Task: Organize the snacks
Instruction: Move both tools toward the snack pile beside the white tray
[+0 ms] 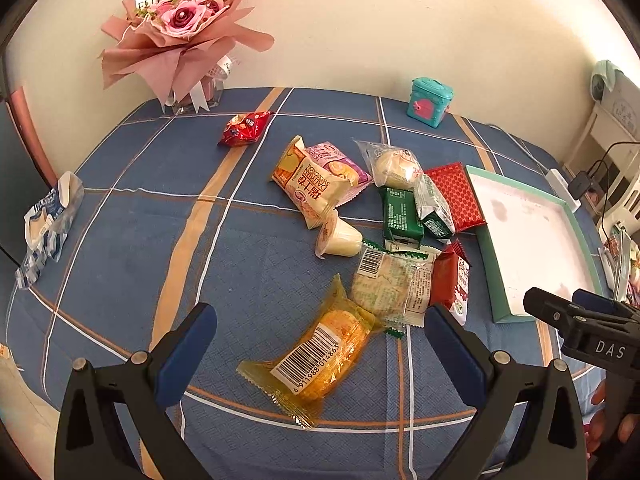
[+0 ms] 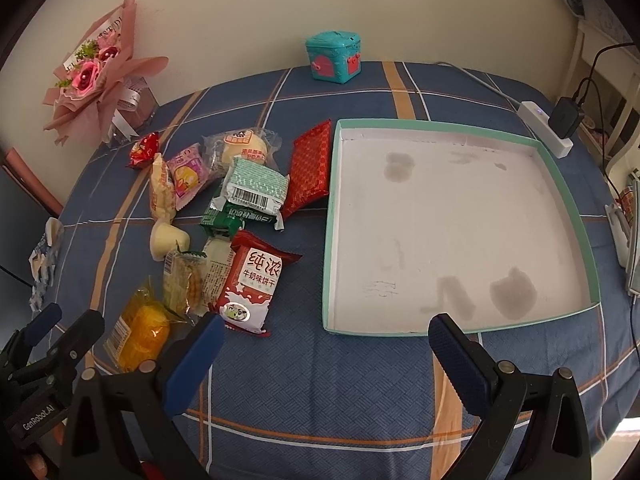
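Several wrapped snacks lie in a loose pile on the blue plaid tablecloth. Nearest my left gripper is a yellow cake packet, lying between the wide-open fingers but not touched. Beyond it are a clear cracker packet, a red milk biscuit packet, green packets, a flat red packet and a jelly cup. The mint-rimmed white tray holds nothing. My right gripper stands open just before the tray's near left corner, holding nothing.
A pink bouquet stands at the back left and a teal toy chest at the back. A small red packet and a blue-white wrapper lie apart on the left. A white power strip with cables sits right of the tray.
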